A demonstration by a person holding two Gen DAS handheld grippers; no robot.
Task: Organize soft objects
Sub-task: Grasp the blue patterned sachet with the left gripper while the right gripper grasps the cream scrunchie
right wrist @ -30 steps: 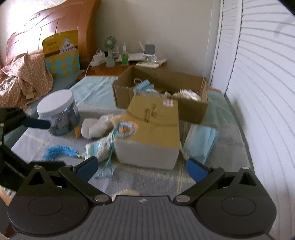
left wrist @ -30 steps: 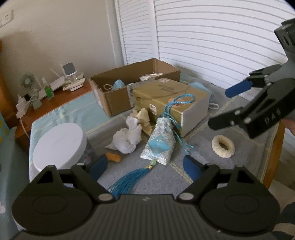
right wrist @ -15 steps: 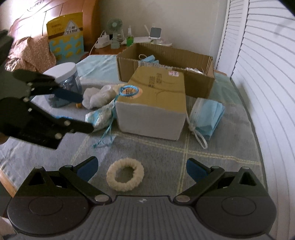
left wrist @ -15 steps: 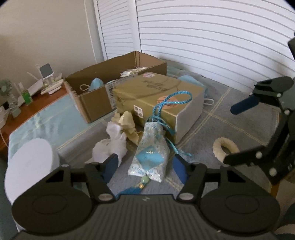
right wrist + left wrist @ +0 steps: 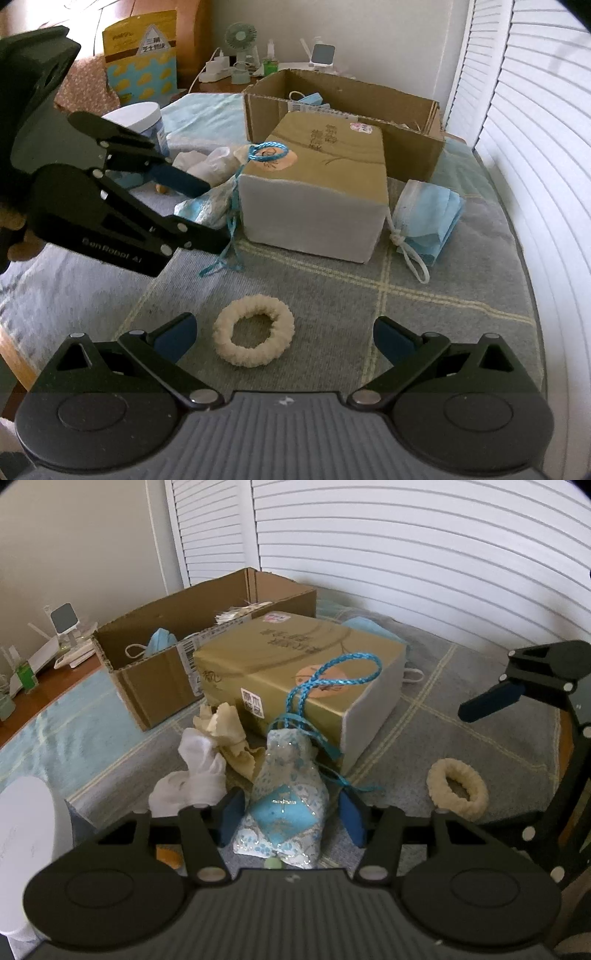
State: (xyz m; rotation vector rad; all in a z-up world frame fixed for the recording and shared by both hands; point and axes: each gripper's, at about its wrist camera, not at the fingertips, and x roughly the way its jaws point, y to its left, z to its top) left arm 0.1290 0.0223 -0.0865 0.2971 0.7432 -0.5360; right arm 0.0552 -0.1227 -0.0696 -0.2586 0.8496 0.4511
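Observation:
A blue and white sachet pouch (image 5: 286, 805) with a blue cord leans against the gold box (image 5: 295, 672) on the bed. My left gripper (image 5: 291, 819) is open, its fingers on either side of the pouch, apart from it as far as I can tell. A cream fluffy scrunchie (image 5: 255, 338) lies on the grey blanket between the fingers of my open, empty right gripper (image 5: 282, 334). It also shows in the left wrist view (image 5: 456, 794). White and cream cloths (image 5: 207, 764) lie left of the pouch. A blue face mask bundle (image 5: 428, 221) lies right of the box.
An open cardboard box (image 5: 177, 642) with a mask and papers stands behind the gold box. A white-lidded jar (image 5: 142, 122) stands at the left. A nightstand (image 5: 240, 70) with a fan and chargers is behind. Louvred doors (image 5: 406, 554) run along the right.
My left gripper has moved forward and its fingers have narrowed around the pouch. My right gripper has moved down toward the scrunchie, which now lies between its fingers.

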